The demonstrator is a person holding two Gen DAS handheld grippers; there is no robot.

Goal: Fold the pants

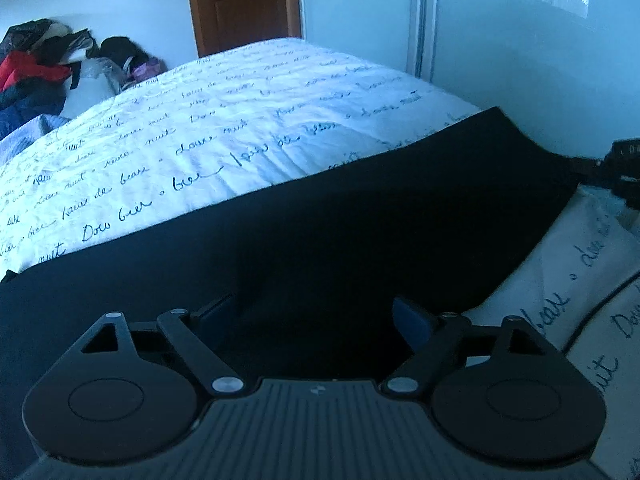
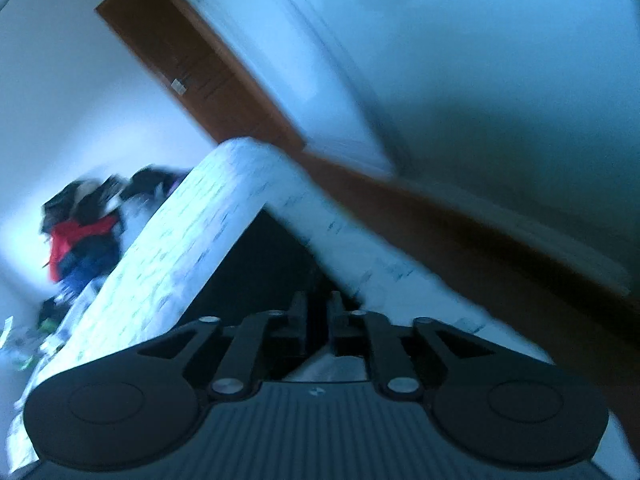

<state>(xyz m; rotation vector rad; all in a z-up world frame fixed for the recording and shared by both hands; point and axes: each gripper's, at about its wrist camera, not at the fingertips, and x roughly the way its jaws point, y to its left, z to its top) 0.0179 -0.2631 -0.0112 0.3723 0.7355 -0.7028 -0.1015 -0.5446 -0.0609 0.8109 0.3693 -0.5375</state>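
Observation:
Black pants (image 1: 320, 232) lie spread across a bed with a white cover printed with handwriting (image 1: 240, 120). My left gripper (image 1: 316, 308) is open, its fingers wide apart just over the pants' near part. My right gripper (image 2: 318, 304) is shut on the black pants (image 2: 272, 256), pinching the fabric at an edge; it also shows at the far right of the left wrist view (image 1: 616, 168), holding the pants' corner. The right wrist view is tilted and blurred by motion.
A pile of clothes, red, blue and black (image 1: 40, 68), lies beyond the bed's far left side. A brown wooden door (image 1: 244, 4) stands behind the bed. A white wardrobe (image 1: 500, 40) runs along the right. A pillow (image 1: 592, 280) lies at the right.

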